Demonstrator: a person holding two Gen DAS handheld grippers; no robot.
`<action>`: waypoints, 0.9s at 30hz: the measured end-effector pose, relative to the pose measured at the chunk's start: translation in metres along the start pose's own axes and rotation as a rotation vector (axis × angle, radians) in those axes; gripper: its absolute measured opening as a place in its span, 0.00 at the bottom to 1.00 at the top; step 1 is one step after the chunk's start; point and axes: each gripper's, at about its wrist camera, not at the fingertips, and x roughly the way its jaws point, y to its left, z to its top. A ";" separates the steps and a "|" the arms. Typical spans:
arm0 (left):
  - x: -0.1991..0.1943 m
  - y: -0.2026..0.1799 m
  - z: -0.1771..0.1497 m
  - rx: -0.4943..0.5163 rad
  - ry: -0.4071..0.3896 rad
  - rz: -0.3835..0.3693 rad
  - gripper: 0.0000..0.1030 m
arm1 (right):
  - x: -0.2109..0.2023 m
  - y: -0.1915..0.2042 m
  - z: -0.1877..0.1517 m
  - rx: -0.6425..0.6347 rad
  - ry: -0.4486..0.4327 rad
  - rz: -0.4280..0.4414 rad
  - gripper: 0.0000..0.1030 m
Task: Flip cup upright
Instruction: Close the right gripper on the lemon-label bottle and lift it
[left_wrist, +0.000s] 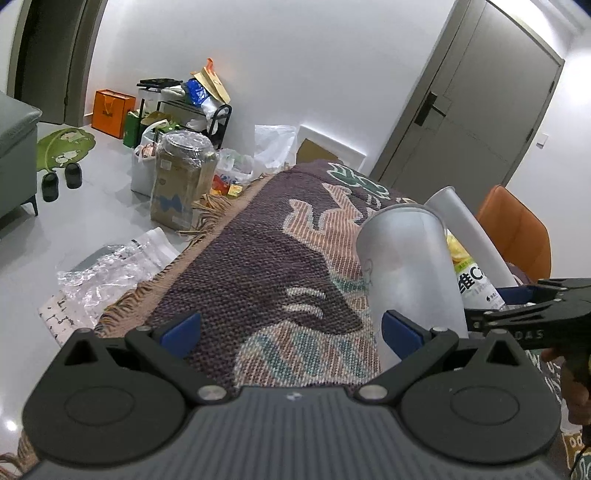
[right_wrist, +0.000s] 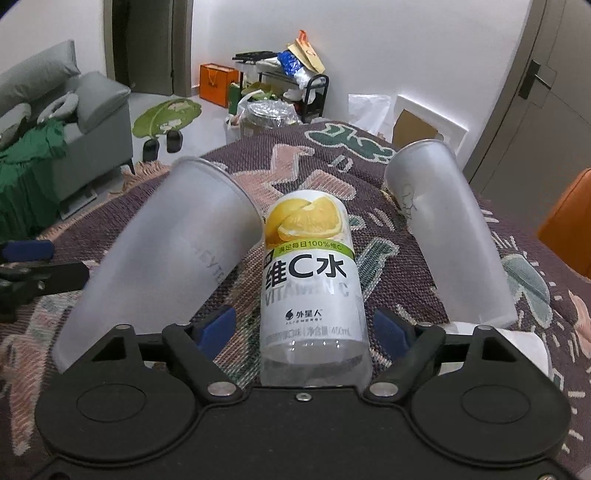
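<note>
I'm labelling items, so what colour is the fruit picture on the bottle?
Yellow lemon slices on the white-labelled bottle, clearest in the right wrist view.

so there's a woven patterned blanket (right_wrist: 369, 236) with a fringed edge; sitting on it are two frosted cups (right_wrist: 162, 251) (right_wrist: 447, 229) and a vitamin C bottle (right_wrist: 314, 280).

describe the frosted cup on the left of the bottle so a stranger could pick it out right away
Start at the woven patterned blanket covering the table and find the lemon-label bottle standing in its middle. A frosted cup stands upside down on each side; the one meant is the cup on the sofa side. Faint grey lettering runs along its side, whereas the other cup carries a small line drawing.
</note>
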 end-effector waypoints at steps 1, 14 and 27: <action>0.001 0.000 0.000 0.003 0.001 0.005 1.00 | 0.002 0.000 0.000 -0.006 0.009 -0.001 0.67; -0.013 -0.006 -0.001 0.002 -0.005 0.025 1.00 | -0.029 -0.005 -0.012 0.011 -0.032 0.005 0.57; -0.055 -0.023 -0.016 0.042 -0.027 0.015 1.00 | -0.075 -0.005 -0.050 0.062 -0.070 0.012 0.57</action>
